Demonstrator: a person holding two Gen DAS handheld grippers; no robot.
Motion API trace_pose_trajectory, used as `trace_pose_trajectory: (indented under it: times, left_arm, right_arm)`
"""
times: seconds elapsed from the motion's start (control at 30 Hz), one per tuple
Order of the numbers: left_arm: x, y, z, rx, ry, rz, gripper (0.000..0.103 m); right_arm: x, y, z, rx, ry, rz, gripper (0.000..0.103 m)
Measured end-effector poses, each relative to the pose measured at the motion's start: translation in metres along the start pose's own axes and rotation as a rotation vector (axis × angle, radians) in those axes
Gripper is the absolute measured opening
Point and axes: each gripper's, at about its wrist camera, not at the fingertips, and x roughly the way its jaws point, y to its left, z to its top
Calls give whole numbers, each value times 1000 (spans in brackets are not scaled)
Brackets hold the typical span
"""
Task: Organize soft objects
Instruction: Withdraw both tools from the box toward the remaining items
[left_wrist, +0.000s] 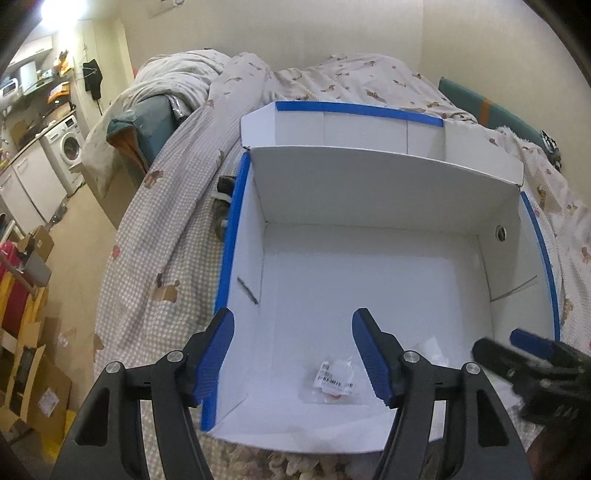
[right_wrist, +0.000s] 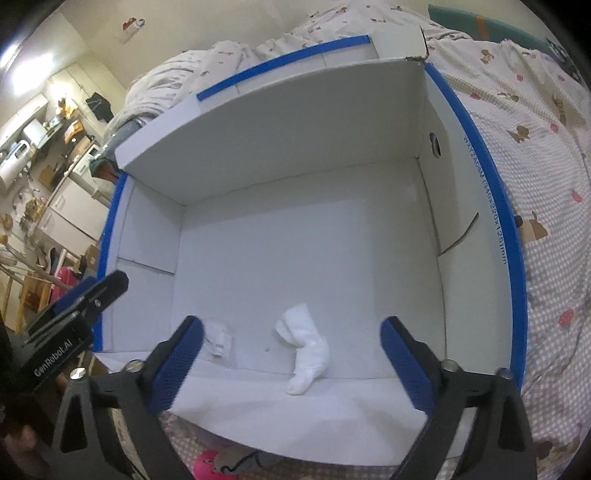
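- Left wrist view: the left gripper (left_wrist: 293, 354) is hovering with its jaws spread wide and nothing between them, over the near-left part of the white box (left_wrist: 369, 192) sitting on the bed (left_wrist: 155, 229). A small packet (left_wrist: 334, 380) is lying on the box floor.
- Right wrist view: the right gripper (right_wrist: 291, 363) is hanging over the box's near edge, jaws released and holding nothing. A white sock (right_wrist: 304, 347) is lying crumpled on the floor between its fingers, untouched.

Left tongs (left_wrist: 293, 354) with black angular arms, blue ribbed pads, silver round screws at the joints, right tongs (right_wrist: 291, 363) likewise black with blue textured pads, white "GenRobot.AI" lettering on a black body
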Motion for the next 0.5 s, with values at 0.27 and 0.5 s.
trace_pose_trajectory:
  times: [0.27, 0.5]
  left_arm:
    - [-24, 10, -3, -12, -52, -34, 64]
    - [-39, 31, -15, -77, -64, 1, 64]
  right_arm:
    - [-31, 10, -6, -55, -147, -59, 103]
    - [-51, 20, -18, -133, -192, -70, 103]
